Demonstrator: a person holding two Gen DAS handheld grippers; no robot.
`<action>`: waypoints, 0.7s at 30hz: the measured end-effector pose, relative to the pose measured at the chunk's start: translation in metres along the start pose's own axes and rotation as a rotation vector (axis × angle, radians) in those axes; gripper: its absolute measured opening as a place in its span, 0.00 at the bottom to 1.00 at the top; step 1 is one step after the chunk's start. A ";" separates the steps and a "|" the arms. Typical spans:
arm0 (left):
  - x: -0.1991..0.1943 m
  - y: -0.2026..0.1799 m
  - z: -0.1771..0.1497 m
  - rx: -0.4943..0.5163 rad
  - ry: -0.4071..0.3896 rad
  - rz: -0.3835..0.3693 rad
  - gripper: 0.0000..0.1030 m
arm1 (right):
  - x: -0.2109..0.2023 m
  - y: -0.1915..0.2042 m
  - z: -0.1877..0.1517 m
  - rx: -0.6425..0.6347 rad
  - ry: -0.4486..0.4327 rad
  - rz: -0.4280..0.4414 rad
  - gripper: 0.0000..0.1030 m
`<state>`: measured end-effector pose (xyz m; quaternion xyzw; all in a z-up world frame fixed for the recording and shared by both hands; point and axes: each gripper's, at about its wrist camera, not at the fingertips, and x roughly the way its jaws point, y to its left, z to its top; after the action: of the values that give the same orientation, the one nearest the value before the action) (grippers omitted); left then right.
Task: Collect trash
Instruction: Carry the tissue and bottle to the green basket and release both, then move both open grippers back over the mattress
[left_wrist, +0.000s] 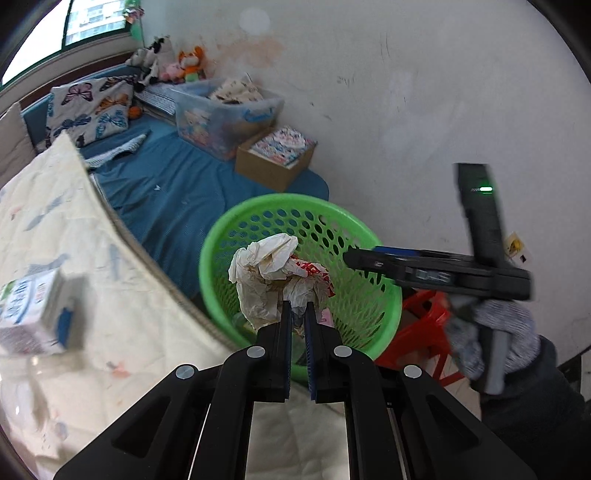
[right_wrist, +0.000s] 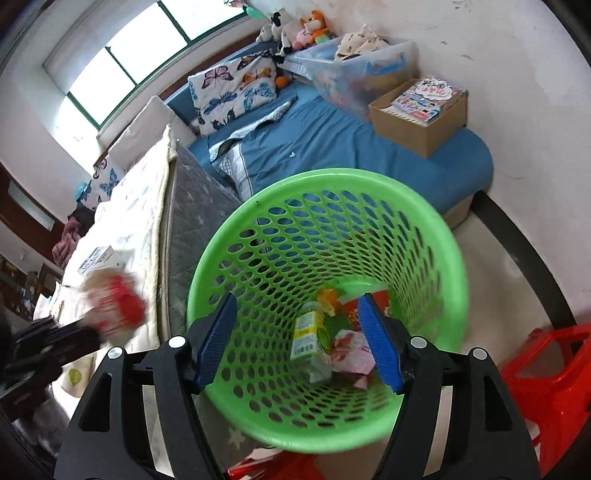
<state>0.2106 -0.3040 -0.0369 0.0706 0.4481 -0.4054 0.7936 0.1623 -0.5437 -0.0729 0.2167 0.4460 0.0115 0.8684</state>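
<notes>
Wrapper (left_wrist: 275, 273) pinched in left gripper (left_wrist: 299, 306); right gripper (right_wrist: 297, 325), empty and parted, perhaps over basket (right_wrist: 258, 206)

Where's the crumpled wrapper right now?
Left wrist view, centre: the crumpled wrapper is pinched in the left gripper over the green basket, beside the bed.

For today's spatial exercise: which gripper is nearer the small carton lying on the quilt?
Left. The left gripper, holding a wrapper, is beside the quilt with the carton; the right gripper hangs over the basket, farther off.
</notes>
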 end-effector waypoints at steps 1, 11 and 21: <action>0.008 -0.002 0.002 0.001 0.017 0.001 0.07 | -0.005 -0.001 -0.003 0.000 -0.006 -0.001 0.68; 0.040 -0.006 0.007 -0.005 0.081 0.006 0.18 | -0.024 -0.002 -0.022 0.006 -0.018 0.015 0.69; -0.003 0.004 -0.009 -0.033 0.005 0.007 0.33 | -0.030 0.021 -0.029 -0.020 -0.029 0.050 0.69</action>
<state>0.2065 -0.2954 -0.0412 0.0602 0.4565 -0.3952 0.7949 0.1249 -0.5205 -0.0564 0.2193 0.4278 0.0347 0.8762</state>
